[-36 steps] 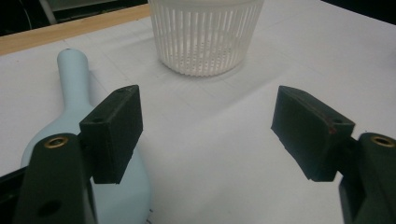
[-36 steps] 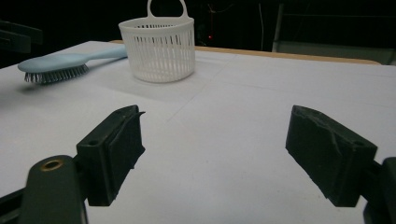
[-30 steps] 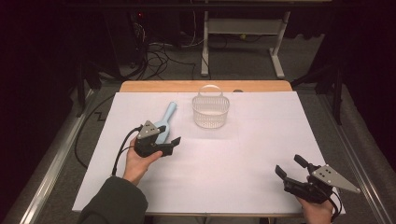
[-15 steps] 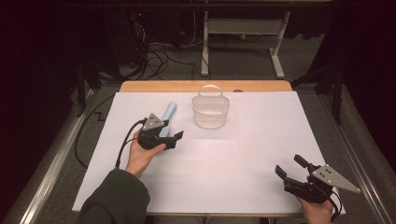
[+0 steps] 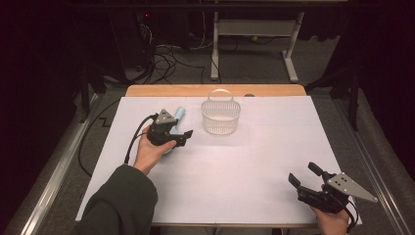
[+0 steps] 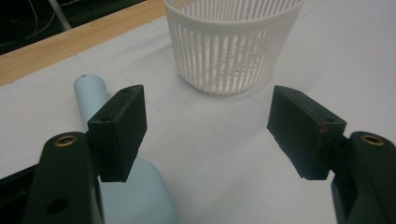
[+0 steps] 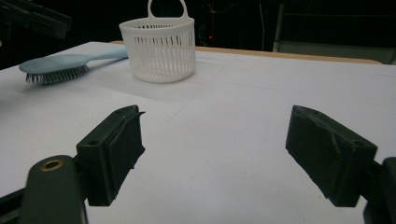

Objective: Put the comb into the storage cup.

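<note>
Two grippers over white table (image 5: 274,161), largest thing in frame. White slatted basket (image 5: 220,116) upright near far edge. Light blue hairbrush (image 7: 60,65) lies left of basket, apart from it. Left gripper (image 5: 182,136) hovers over brush, jaws spread, grasping nothing. Right gripper (image 5: 304,175) near front right corner, jaws spread, empty.

Overhead light falls evenly on the white table (image 5: 274,161); surroundings beyond are near black. Shadows are soft and faint. Gripper views show mild noise, with the near jaws slightly out of focus.
</note>
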The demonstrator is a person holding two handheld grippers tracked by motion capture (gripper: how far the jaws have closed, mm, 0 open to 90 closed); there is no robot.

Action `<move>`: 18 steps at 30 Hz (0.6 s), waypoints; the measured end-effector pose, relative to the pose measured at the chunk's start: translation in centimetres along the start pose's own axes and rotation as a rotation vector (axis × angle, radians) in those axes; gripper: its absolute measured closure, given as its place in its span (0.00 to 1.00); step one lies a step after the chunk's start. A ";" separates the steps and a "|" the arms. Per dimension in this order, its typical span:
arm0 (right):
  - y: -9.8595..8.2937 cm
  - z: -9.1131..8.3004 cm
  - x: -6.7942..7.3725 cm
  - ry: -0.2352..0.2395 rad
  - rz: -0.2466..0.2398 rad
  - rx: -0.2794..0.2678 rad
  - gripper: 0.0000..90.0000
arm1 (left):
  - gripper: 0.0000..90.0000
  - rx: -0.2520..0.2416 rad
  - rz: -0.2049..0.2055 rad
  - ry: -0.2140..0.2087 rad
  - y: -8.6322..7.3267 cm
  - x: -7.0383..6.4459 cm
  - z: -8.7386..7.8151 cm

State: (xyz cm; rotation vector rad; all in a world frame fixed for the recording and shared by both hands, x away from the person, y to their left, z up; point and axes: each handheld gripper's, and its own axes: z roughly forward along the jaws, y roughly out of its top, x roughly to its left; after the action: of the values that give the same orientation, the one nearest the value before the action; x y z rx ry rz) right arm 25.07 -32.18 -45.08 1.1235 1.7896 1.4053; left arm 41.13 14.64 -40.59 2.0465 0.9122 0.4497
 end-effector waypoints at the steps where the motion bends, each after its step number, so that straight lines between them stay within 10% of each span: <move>1: 0.0 0.0 0.0 0.000 0.001 0.000 0.21 | 0.33 0.004 0.001 0.001 0.2 0.1 0.1; 18: 0.0 0.0 0.0 0.000 0.001 0.002 0.21 | 0.44 0.168 0.040 0.003 3.4 2.1 1.9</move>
State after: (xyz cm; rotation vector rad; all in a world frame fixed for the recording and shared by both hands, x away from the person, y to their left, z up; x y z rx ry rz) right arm 25.12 -32.20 -45.10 1.1256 1.7910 1.4038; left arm 45.17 13.82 -39.05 2.2201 0.9389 0.4098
